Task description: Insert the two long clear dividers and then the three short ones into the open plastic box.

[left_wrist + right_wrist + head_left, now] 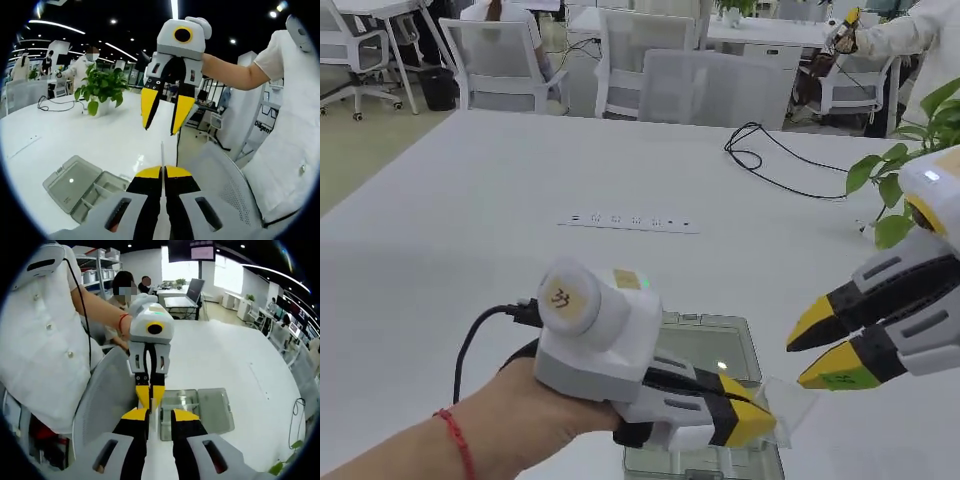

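Left hand-held gripper (pixel 752 418) narrow, pinching clear divider (pixel 788 402) above open plastic box (pixel 740 328). Box lies near front edge of surface (pixel 520 200). Right hand-held gripper (pixel 798 363) wide, tips just beside divider.

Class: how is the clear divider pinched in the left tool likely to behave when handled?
The clear divider is probably stiff: it juts straight past the left tool without drooping. Edge-on it looks very thin, so it is likely light. Its glossy plastic may slip if the grip loosens.

Bright overhead strip lights (pixel 52 26) — fisheye edges warped, perhaps soft.
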`<state>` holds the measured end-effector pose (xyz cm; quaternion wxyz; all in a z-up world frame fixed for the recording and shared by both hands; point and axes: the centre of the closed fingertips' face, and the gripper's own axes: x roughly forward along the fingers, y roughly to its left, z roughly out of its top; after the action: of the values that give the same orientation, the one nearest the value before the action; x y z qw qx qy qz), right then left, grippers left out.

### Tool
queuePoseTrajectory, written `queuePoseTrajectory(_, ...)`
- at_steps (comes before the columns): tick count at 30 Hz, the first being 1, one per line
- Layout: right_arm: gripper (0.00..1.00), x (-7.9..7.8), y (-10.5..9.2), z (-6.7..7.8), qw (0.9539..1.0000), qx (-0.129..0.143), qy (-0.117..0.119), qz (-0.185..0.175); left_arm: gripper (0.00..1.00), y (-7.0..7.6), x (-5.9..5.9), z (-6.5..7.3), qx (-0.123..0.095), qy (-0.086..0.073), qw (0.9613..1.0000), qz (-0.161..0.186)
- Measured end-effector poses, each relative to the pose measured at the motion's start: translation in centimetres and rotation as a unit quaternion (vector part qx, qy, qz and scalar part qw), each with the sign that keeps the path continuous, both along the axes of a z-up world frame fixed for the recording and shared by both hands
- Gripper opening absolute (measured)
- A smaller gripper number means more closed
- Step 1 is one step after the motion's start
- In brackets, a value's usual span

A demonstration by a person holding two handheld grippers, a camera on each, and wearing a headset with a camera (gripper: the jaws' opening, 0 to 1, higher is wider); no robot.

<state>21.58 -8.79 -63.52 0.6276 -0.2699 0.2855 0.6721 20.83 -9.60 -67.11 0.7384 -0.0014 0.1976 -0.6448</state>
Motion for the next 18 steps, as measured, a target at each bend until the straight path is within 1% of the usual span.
queuePoseTrajectory(5, 0.14, -1.1, -0.1, -0.6, 0.9994, -0.005, 0.03, 0.015, 0.0, 0.0, -0.3, 0.3, -0.002, -0.009, 0.9999, -0.009)
queuePoseTrajectory(11, 0.1, -2.0, 0.3, -1.0, 0.9988, -0.006, 0.041, 0.025, 0.0, -0.1, -0.6, 0.6, -0.006, -0.017, 0.9997, -0.016)
queuePoseTrajectory(18, 0.08, -2.1, 0.3, -1.5, 0.9983, -0.008, 0.05, 0.03, 0.0, -0.1, -0.8, 0.6, -0.009, -0.021, 0.9995, -0.022)
